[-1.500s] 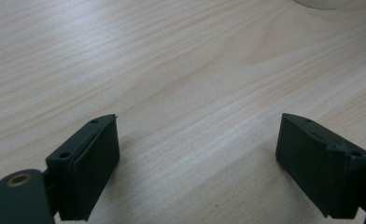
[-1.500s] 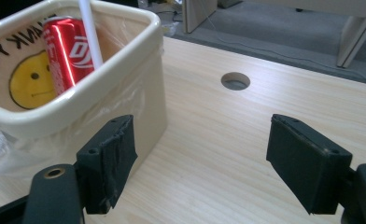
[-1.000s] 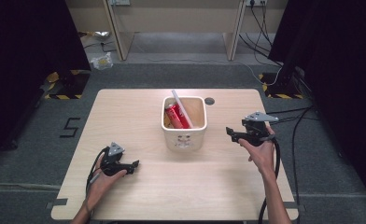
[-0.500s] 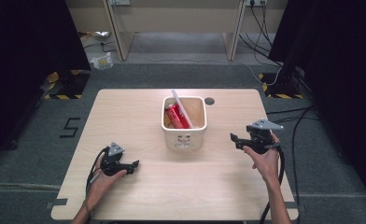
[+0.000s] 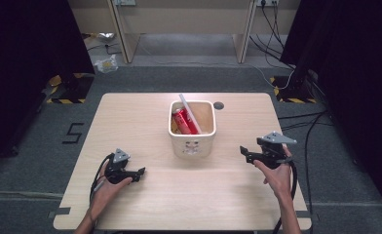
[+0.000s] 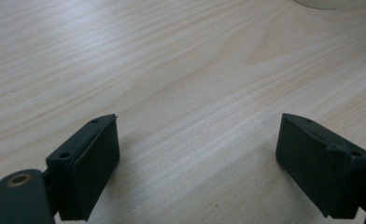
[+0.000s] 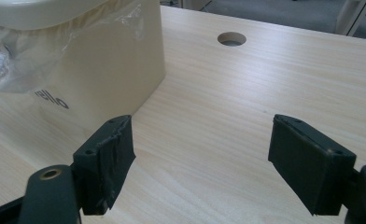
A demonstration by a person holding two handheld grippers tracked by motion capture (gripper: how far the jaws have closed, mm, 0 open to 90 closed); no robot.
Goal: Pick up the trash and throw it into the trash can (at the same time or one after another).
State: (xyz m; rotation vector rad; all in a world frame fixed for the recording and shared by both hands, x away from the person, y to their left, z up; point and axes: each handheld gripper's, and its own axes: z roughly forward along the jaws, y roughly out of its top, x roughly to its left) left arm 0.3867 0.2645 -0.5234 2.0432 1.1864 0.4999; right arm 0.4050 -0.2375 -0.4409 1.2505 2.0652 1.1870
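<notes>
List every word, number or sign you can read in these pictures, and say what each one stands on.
"5": dark mark on the grey floor, left of the table.
"rello": dark letters low on the cream bin in the right gripper view; the start may be cut off by the plastic liner.
Dark marks on the bin's front in the high view: too small to read.
Red can inside the bin: print too small to read.

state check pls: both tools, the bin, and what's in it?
left tool: open, jaws wide apart, nothing between them, low over the table
right tool: open, nothing held, off to the side of the bin
bin: upright on the table, lined with clear plastic
red can: inside the bin, leaning
white stick: in the bin, tilted, end poking above the rim
</notes>
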